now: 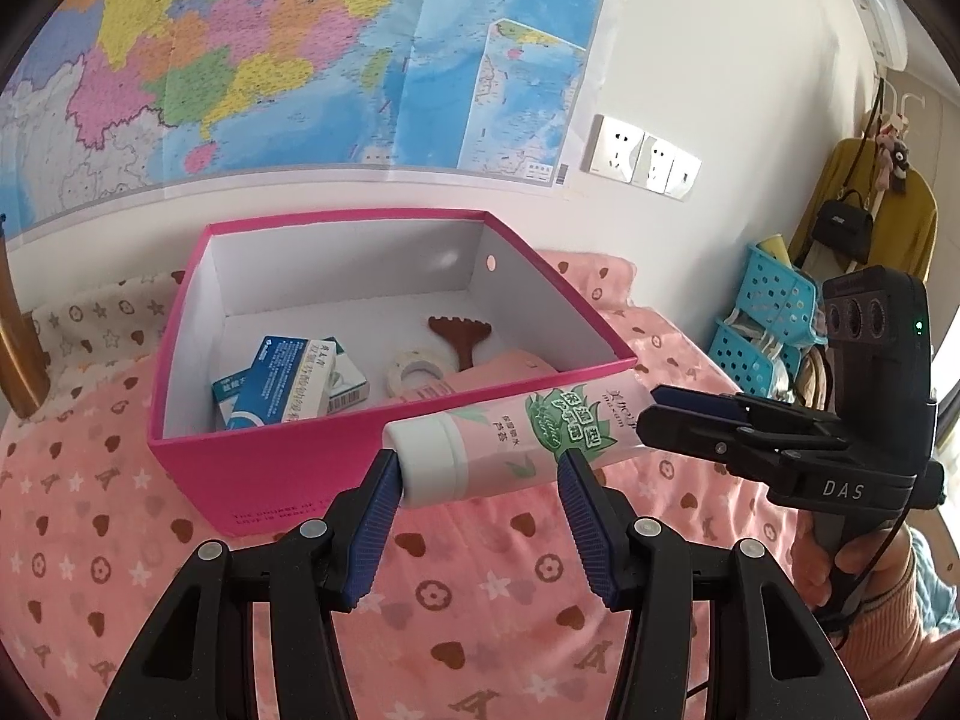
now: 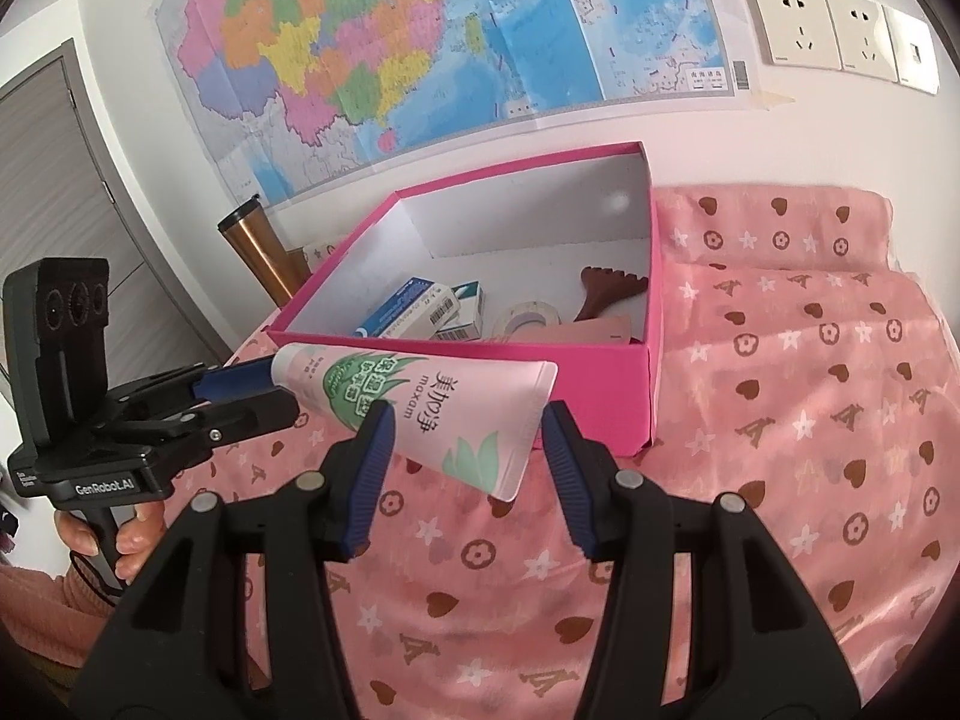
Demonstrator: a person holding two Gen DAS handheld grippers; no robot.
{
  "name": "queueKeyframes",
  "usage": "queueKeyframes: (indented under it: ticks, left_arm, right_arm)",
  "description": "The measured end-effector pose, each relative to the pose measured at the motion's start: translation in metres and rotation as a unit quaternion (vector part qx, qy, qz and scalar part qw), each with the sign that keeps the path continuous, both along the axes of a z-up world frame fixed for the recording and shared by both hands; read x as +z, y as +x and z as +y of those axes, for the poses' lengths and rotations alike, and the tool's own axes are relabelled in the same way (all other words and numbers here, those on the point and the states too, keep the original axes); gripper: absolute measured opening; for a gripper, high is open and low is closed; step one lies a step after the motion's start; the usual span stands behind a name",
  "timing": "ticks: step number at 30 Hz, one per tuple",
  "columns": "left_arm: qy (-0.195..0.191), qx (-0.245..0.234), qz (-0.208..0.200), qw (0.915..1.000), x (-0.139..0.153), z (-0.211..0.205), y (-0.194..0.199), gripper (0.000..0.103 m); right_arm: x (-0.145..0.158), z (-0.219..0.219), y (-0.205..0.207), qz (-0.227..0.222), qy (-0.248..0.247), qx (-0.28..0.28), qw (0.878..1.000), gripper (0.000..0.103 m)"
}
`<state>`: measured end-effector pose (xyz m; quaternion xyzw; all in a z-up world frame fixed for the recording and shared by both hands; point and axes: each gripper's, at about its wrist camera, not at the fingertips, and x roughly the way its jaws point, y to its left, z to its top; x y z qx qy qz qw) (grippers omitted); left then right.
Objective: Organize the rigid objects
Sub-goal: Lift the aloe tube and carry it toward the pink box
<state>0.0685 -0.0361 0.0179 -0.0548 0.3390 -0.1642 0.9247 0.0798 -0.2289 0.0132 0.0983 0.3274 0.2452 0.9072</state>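
Fingers (image 1: 375, 510) of the left gripper (image 1: 480, 468) are spread wide around the cap end of the tube (image 1: 510, 438). One blue pad touches the white cap and the other sits at the tube body. Can't tell if they actually clamp it. The right gripper (image 2: 468, 420) fingers (image 2: 369, 462) are also spread, bracketing the flat crimped tail. Both pads are at the tail's edges, real grip can't be told either.

The tube is pink with a green leaf print, and "maxam" is readable in the right wrist view. It is off the bed, slanted, spanning between the two grippers, just in front of the near wall of the pink box (image 1: 270, 474) and not inside it.

The box is open-topped with a white interior and stands on the bed. Inside it:
- blue-white cartons (image 1: 288, 378) stacked at the left
- a tape roll (image 1: 417, 369) near the middle
- a brown comb-shaped tool (image 1: 459, 336) beyond the roll
- a flat pink item (image 1: 498, 369) leaning at the near wall, partly hidden

The bed cover (image 1: 480, 600) is pink with hearts, stars and flowers. The left hand (image 2: 120, 540) and right hand (image 1: 840, 564) each wrap a gripper handle.

A wall map (image 1: 240, 60) hangs behind the box, with wall sockets (image 1: 642, 159) beside it to the right. A copper tumbler (image 2: 258, 246) stands beside the box's left far corner. Blue perforated baskets (image 1: 768, 312) are at the far right, with a yellow garment (image 1: 918, 222) and a black bag (image 1: 846, 222) hanging above them.
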Motion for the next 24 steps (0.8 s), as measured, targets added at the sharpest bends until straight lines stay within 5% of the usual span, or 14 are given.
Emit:
queueKeyframes:
  ticks: [24]
  left_arm:
    - [0.005, 0.001, -0.014, 0.9999, 0.009, 0.001, 0.011, 0.054]
  right_arm:
    - [0.009, -0.001, 0.009, -0.013, -0.002, -0.002, 1.000, 0.054]
